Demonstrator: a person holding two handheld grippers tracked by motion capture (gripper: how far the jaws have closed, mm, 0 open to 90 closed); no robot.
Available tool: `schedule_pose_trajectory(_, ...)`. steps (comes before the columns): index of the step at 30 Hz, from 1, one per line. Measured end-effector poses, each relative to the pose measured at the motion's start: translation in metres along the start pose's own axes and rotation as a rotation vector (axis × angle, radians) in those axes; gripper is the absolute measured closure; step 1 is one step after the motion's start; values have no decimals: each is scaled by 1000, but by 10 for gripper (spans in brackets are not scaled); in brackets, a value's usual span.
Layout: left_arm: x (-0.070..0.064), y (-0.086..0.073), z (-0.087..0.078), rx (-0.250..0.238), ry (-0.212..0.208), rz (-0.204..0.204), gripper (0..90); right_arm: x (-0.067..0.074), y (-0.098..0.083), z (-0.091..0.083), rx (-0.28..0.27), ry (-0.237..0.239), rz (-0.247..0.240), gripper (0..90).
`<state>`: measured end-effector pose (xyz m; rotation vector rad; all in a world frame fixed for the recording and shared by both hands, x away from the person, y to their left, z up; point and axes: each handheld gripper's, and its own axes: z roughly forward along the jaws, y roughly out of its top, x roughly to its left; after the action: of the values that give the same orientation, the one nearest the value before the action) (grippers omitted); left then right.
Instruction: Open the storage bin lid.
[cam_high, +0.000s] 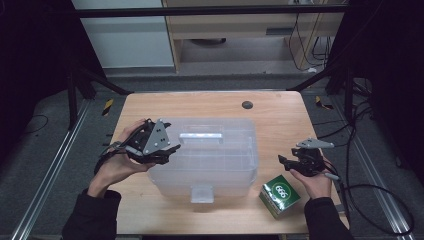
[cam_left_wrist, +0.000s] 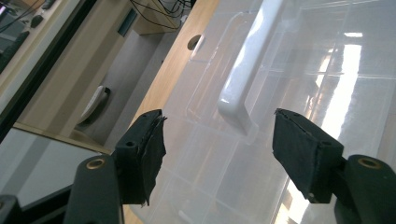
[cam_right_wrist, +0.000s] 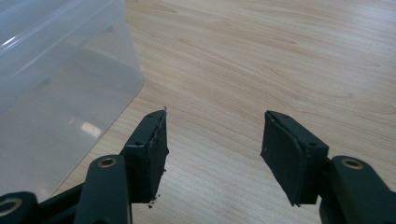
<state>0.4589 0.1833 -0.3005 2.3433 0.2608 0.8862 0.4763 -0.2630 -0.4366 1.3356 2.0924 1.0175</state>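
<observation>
Clear plastic box (cam_high: 210, 155), white handle (cam_left_wrist: 245, 70) – L gripper (cam_high: 165, 150), R gripper (cam_high: 287, 162) agape, empty.

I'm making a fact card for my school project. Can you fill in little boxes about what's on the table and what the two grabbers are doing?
table: light wooden top
big thing: clear plastic box, lid on, white handle on top
small thing: green carton, at the box's front right corner
left gripper: open, nothing held, over the box's left end, pointed at the handle
right gripper: open, nothing held, above bare table right of the box
latch: white tab on the box's front
</observation>
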Motion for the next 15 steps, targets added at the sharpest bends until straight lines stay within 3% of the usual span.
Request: schedule_pose_trajectory(15,-4,12,10,16,-19,59,379,0,0,0,10,1,5,412)
